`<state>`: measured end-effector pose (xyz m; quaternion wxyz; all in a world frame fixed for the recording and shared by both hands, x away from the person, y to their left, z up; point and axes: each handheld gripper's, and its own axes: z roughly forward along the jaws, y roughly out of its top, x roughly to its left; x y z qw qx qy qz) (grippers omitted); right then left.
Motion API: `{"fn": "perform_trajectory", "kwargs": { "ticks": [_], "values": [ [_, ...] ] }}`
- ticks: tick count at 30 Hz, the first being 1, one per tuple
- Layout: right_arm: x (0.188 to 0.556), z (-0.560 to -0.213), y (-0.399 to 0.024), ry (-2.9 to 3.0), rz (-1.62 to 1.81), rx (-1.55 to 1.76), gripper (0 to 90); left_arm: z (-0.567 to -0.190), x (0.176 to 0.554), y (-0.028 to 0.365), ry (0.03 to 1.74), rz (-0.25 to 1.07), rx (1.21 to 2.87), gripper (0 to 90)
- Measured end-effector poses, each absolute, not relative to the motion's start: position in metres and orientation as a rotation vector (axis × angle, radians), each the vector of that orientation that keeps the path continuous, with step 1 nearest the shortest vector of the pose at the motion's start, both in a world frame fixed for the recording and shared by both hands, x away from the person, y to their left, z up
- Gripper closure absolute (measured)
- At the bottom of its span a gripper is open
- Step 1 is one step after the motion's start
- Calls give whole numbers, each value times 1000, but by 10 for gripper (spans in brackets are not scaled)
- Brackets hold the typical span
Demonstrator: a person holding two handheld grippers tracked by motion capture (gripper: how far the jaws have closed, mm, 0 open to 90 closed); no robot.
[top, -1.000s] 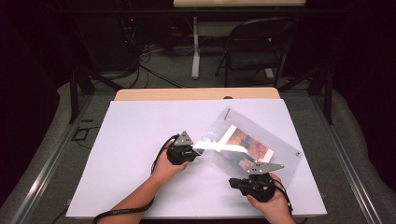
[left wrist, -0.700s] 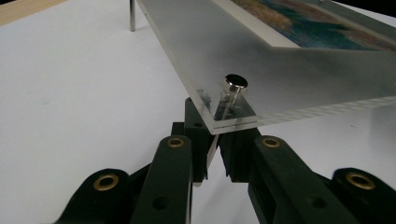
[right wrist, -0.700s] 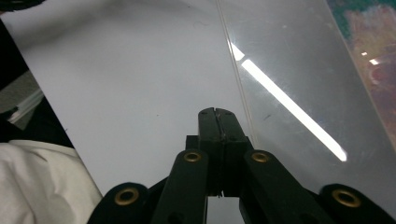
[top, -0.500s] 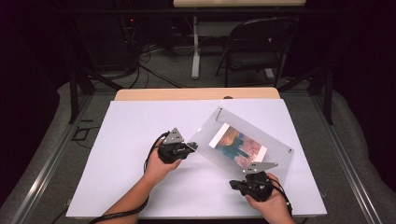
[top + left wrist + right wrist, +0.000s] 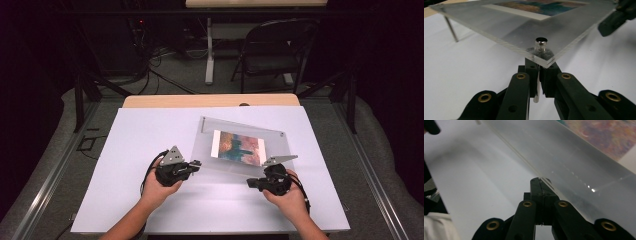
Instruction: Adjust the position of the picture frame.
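A clear acrylic picture frame [image 5: 235, 128] holding a colourful print [image 5: 238, 146] stands on thin metal legs on the white table top. My left gripper [image 5: 197, 164] is at the frame's near left corner. In the left gripper view it [image 5: 539, 71] is shut on that corner's metal leg pin [image 5: 537, 93], having just closed further on it, under the plate [image 5: 499, 27]. My right gripper [image 5: 251, 183] is shut, with its tips [image 5: 541, 182] at the near edge of the plate [image 5: 579, 152]. Nothing shows between its jaws. It also appears far off [image 5: 614, 20] in the left gripper view.
The white board [image 5: 150, 135] lies on a wooden table [image 5: 210, 101]. Beyond the table are a dark folding chair [image 5: 280, 55], a white table leg [image 5: 209, 55] and cables on the floor [image 5: 160, 70]. A rear leg [image 5: 451, 28] of the frame rests on the board.
The frame has swung so that its long edges lie nearer to parallel with the table's front. My left gripper moved left with its corner. The right hand shifted slightly left and away.
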<state>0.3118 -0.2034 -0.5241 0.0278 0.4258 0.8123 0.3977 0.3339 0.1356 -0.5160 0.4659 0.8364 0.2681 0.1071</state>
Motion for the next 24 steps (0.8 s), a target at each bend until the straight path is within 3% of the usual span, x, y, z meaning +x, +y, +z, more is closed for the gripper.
{"fn": "perform_trajectory", "kwargs": {
  "ticks": [17,24],
  "values": [
    [401,-532,-199,2484,1228,1526,900,-519,292,132,611,245,2071,836],
    [415,-528,-189,2478,1190,1506,900,-518,295,134,674,185,2010,845]
  ]
}}
